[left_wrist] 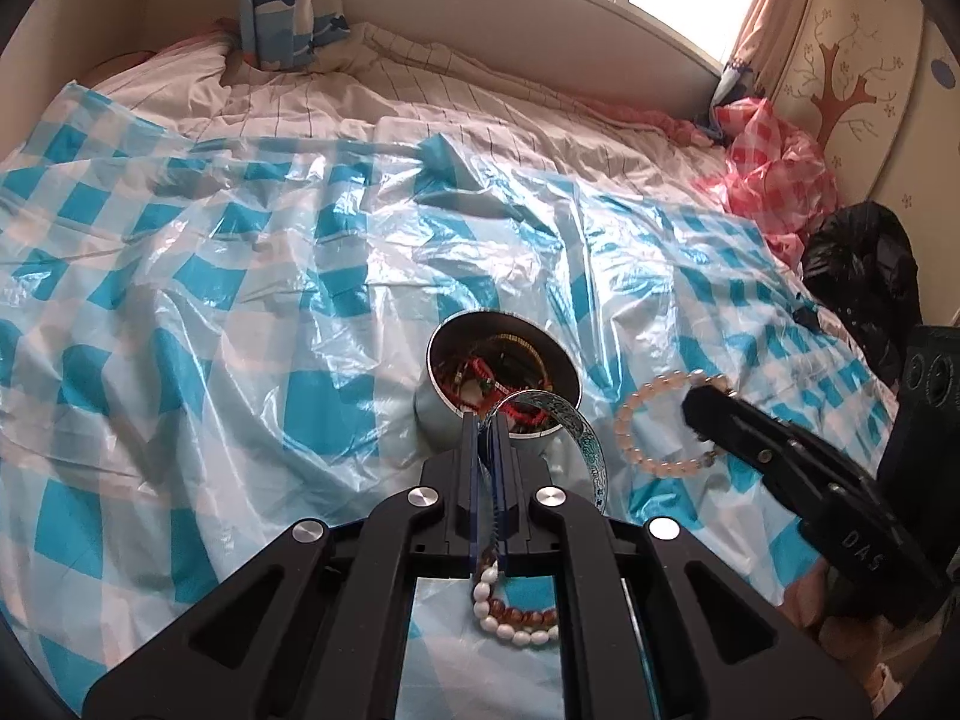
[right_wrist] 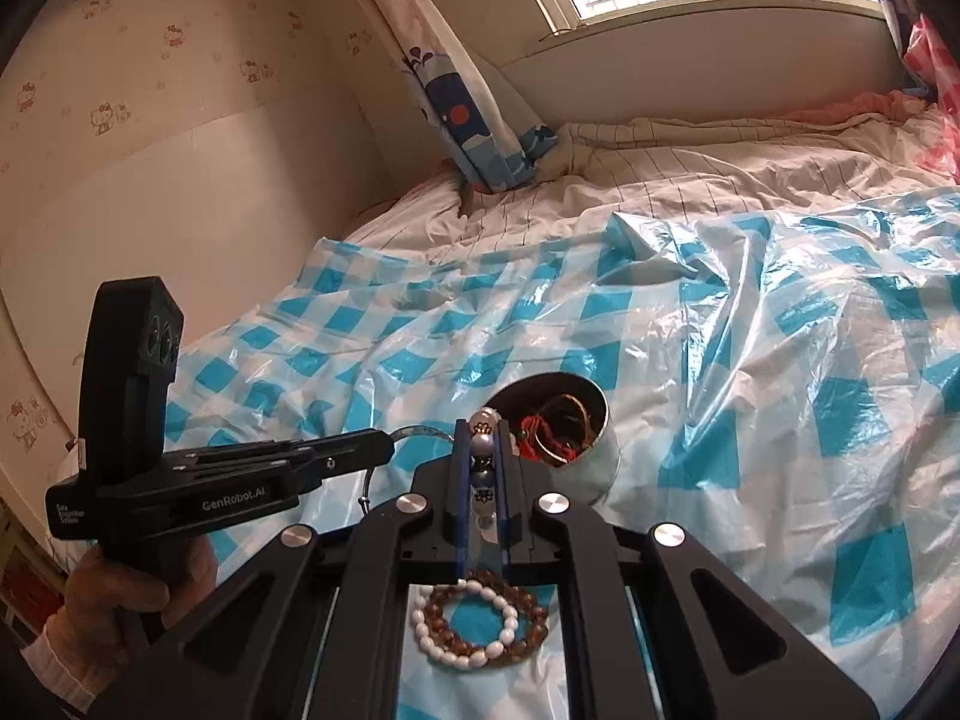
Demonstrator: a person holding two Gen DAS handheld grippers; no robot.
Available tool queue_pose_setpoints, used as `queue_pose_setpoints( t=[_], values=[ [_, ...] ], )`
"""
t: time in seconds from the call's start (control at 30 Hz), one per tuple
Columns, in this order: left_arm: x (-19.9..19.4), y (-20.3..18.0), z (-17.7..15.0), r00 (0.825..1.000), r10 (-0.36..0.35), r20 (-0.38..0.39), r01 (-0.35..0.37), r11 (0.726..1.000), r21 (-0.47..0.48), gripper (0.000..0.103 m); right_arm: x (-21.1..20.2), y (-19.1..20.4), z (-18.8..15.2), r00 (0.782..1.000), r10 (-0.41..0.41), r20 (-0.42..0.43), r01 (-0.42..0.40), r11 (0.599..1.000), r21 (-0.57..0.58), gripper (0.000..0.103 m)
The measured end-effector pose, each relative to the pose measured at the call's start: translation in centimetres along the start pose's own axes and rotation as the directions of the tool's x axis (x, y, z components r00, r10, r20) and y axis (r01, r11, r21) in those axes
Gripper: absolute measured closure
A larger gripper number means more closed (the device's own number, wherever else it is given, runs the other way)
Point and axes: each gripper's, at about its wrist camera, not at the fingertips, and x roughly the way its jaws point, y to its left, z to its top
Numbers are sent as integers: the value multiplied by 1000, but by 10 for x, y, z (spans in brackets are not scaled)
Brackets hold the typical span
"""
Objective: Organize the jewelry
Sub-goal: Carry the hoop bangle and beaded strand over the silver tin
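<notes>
Checked plastic (left_wrist: 240,300) covers the bed around a tin (left_wrist: 504,384) of tangled jewelry; left tongs (left_wrist: 487,426) pinch a bangle (left_wrist: 576,426), right tongs (right_wrist: 483,438) pinch a bead bracelet (left_wrist: 654,426) beside it.

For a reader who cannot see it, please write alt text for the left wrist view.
The left gripper is shut on a blue patterned bangle above an open metal tin of jewelry on a blue checkered plastic sheet. At right, the right gripper holds a pale bead bracelet.

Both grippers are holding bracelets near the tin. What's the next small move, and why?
Probably bring the left gripper forward over the tin and let go: it is shut on the bangle, the tin is open just ahead, and the right gripper, holding the bead bracelet, is off to the side.
</notes>
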Motion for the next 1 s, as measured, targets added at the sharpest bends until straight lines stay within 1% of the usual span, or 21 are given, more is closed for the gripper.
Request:
queue_pose_setpoints(
  t=[0.17,0.53,0.7,1.0],
  values=[
    [4,2,5,1000,-12,19,12,1000,-21,100,5,1,3,1000,-4,6,4,1000,5,95],
    [14,-1,14,999,-25,33,26,999,-39,100,13,-1,12,1000,4,26,-4,1000,10,95],
    [19,-3,18,999,-28,36,30,999,-39,100,15,-1,12,1000,6,25,-6,1000,11,95],
    [31,2,24,999,-30,35,33,997,-70,100,27,-2,20,1000,7,24,-8,1000,12,95]
  ],
)
